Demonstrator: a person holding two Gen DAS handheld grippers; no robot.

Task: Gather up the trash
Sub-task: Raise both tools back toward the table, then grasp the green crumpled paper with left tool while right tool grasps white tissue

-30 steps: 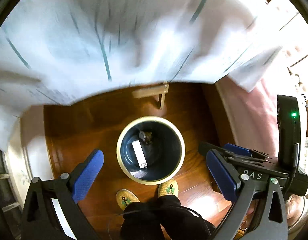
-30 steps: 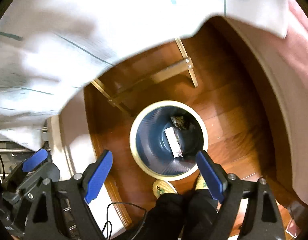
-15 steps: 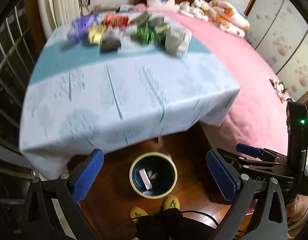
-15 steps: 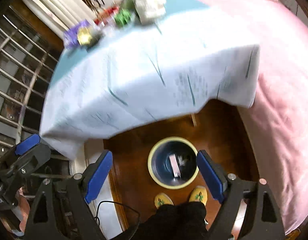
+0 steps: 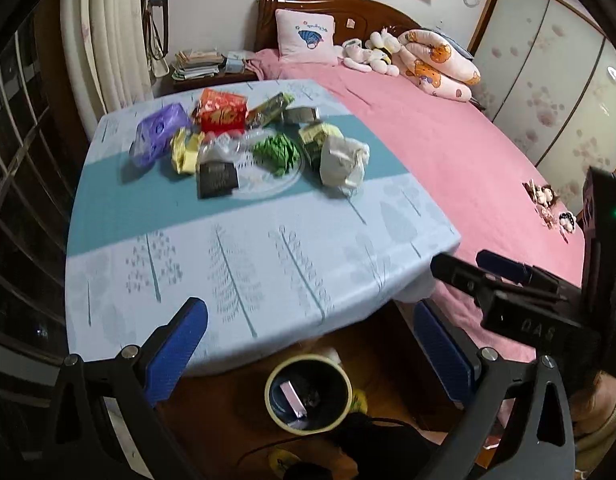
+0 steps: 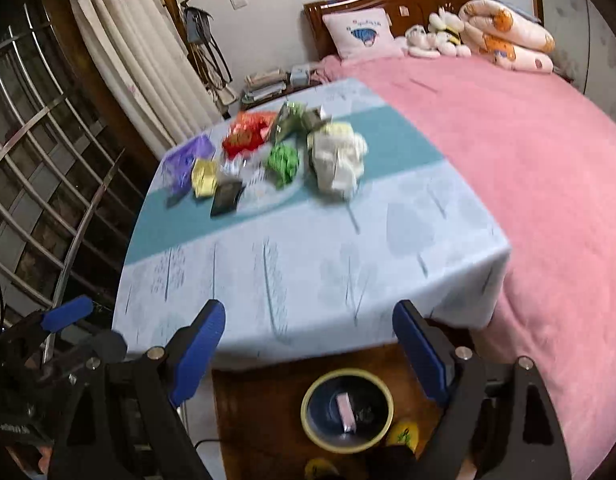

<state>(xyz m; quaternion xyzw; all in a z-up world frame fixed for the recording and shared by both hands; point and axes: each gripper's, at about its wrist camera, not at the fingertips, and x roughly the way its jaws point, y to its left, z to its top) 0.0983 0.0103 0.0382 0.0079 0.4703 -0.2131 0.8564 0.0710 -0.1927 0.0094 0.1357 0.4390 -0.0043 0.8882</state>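
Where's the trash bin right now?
The trash bin sits on the wooden floor just below the near edge of the table, low and central in both wrist views, with the pink bed to its right.

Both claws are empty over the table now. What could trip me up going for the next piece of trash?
1. The wrappers lie heaped together, so an open left claw may grab several or scatter them.
2. The bin sits on the floor beyond the table edge; a loose piece could miss it.
3. A claw could snag the tablecloth.
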